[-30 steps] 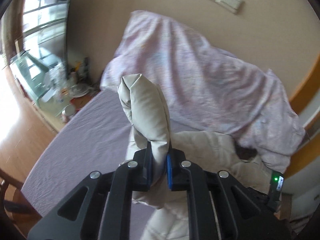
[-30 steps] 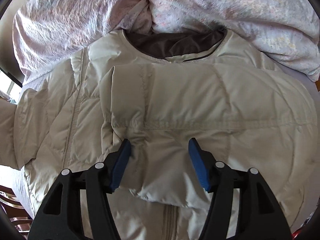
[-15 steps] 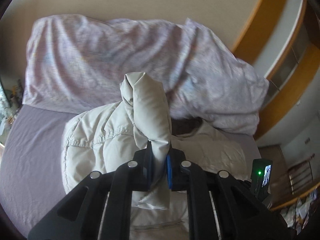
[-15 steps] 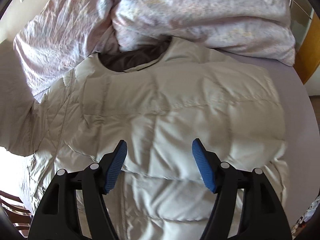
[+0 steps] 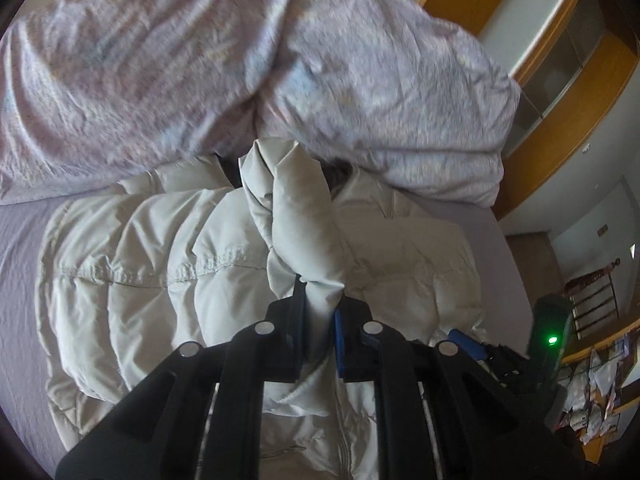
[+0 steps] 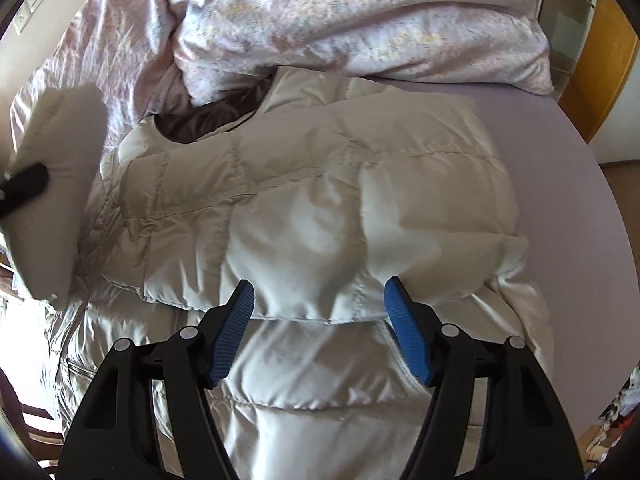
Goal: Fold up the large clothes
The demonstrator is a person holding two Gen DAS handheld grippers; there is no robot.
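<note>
Left gripper (image 5: 319,308): clamped on the cuff end of the cream quilted down jacket's sleeve (image 5: 298,216), held raised above the jacket body. Right gripper (image 6: 318,314): jaws wide, holding nothing, over the jacket (image 6: 304,216). Jacket lies flat on the lilac-sheeted bed (image 6: 560,160), collar against the crumpled pink floral duvet (image 6: 360,12). Risk: slick puffy fabric could slip or spring open once released.
</note>
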